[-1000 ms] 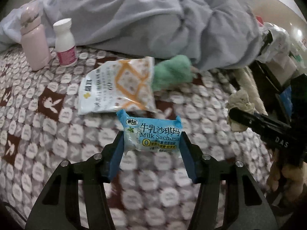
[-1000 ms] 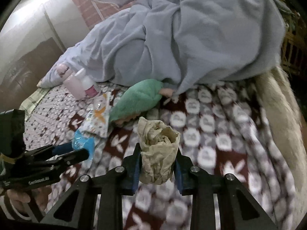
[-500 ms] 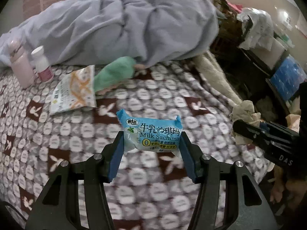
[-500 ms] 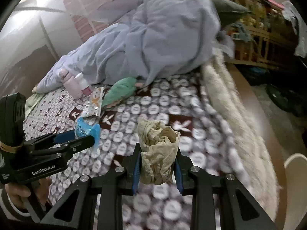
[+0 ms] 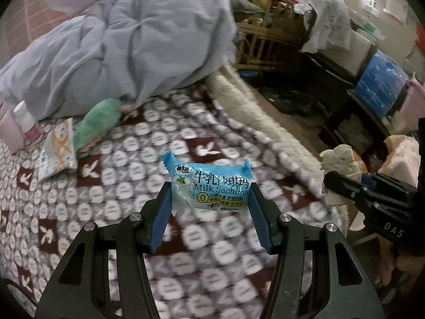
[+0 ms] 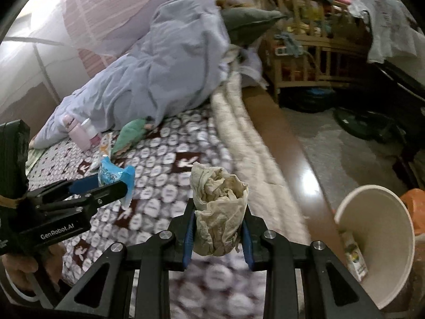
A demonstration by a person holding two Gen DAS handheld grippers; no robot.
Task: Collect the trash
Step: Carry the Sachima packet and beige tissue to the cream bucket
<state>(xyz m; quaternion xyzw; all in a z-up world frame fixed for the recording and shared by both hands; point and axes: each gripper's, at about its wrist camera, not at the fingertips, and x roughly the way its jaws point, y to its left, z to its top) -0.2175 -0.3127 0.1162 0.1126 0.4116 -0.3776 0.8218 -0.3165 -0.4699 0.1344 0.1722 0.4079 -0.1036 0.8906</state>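
My left gripper is shut on a blue Milk Sachima snack wrapper and holds it above the patterned bed blanket. My right gripper is shut on a crumpled beige tissue wad, also above the blanket near the bed's right edge. Each gripper shows in the other's view: the right one with the tissue at the right, the left one with the wrapper at the left. A white bin with a small carton inside stands on the floor at lower right.
On the bed lie a white and orange snack bag, a green plush toy, a pink bottle, a small white bottle and a bunched grey duvet. A wooden crib and cluttered furniture stand beyond the bed.
Both grippers have pulled back and swung right, away from the bed's middle toward its edge, each still holding its item. The white bin has come into the right wrist view.
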